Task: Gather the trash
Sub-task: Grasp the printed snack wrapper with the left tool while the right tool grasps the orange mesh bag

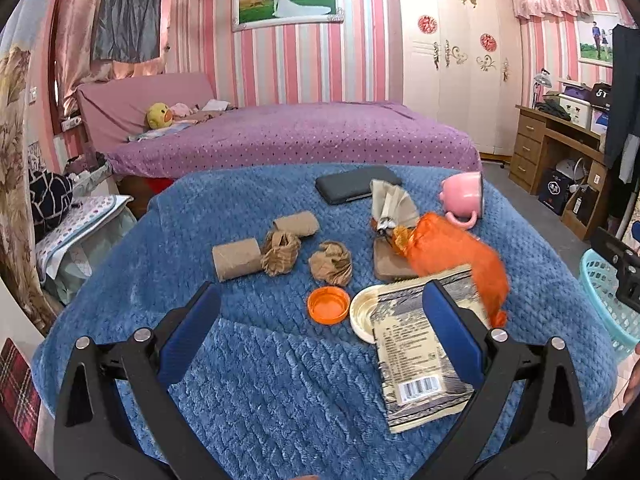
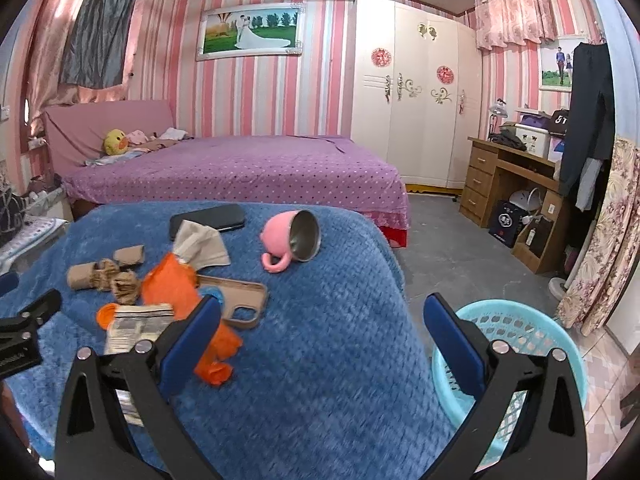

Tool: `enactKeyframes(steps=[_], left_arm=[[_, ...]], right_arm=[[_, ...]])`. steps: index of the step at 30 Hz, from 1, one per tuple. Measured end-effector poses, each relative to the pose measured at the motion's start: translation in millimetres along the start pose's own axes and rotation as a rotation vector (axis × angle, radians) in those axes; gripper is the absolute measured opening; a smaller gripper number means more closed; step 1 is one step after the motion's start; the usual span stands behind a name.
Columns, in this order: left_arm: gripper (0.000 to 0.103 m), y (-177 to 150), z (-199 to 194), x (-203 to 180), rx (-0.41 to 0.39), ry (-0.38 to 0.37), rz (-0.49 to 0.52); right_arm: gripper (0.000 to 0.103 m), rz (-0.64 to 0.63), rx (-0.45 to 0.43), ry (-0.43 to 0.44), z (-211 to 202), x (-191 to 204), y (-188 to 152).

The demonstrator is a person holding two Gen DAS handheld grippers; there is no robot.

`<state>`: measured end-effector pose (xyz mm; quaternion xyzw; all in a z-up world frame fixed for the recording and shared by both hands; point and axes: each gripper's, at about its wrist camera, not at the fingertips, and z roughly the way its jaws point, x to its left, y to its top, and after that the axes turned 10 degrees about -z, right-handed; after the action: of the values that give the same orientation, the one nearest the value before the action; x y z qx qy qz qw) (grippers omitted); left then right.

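Both grippers are spread wide and empty. The left gripper [image 1: 320, 312] hovers over the snack wrapper [image 1: 416, 360] at its 4 o'clock; it should pinch an edge, then carry it toward the turquoise basket [image 2: 516, 328].

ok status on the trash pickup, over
Left gripper open, empty. Right gripper open, empty. Wrapper, orange cap, paper wads on blanket; basket beside. Nothing blocking.

A home bedroom: a wide bed under a purple dotted cover [image 2: 240, 172] fills the middle, a framed wedding photograph [image 2: 250, 32] on the pink striped wall behind it, a cream wardrobe [image 2: 416, 96] and brown wooden desk [image 2: 504, 184] to its right.
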<state>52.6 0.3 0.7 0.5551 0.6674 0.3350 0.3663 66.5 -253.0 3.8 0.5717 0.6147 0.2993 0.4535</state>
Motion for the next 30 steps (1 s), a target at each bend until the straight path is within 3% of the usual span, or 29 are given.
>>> enactKeyframes(steps=[7, 16, 22, 24, 26, 28, 30], left_arm=[[0.098, -19.7, 31.2, 0.9, 0.099, 0.015, 0.004], [0.097, -50.9, 54.4, -27.7, 0.231, -0.094, 0.030], [0.070, -61.3, 65.2, -42.7, 0.282, -0.137, 0.053], [0.049, -62.5, 63.2, -46.3, 0.290, -0.171, 0.060], [0.036, -63.6, 61.1, -49.5, 0.301, -0.205, 0.059], [0.031, -63.3, 59.7, -50.6, 0.303, -0.208, 0.064], [0.017, -61.1, 59.0, -47.5, 0.308, -0.217, 0.052]], right_arm=[[0.099, -0.003, 0.054, -0.024, 28.5, -7.5, -20.9], [0.099, 0.018, 0.036, -0.062, 33.0, -18.7, -24.6], [0.099, 0.030, 0.065, -0.057, 41.1, -21.4, -27.0], [0.099, 0.031, 0.078, -0.058, 42.4, -21.3, -27.6], [0.099, 0.027, 0.081, -0.066, 43.1, -20.6, -28.5], [0.099, 0.020, 0.087, -0.066, 44.1, -17.7, -28.5], [0.099, 0.015, 0.090, -0.064, 44.0, -16.3, -29.7]])
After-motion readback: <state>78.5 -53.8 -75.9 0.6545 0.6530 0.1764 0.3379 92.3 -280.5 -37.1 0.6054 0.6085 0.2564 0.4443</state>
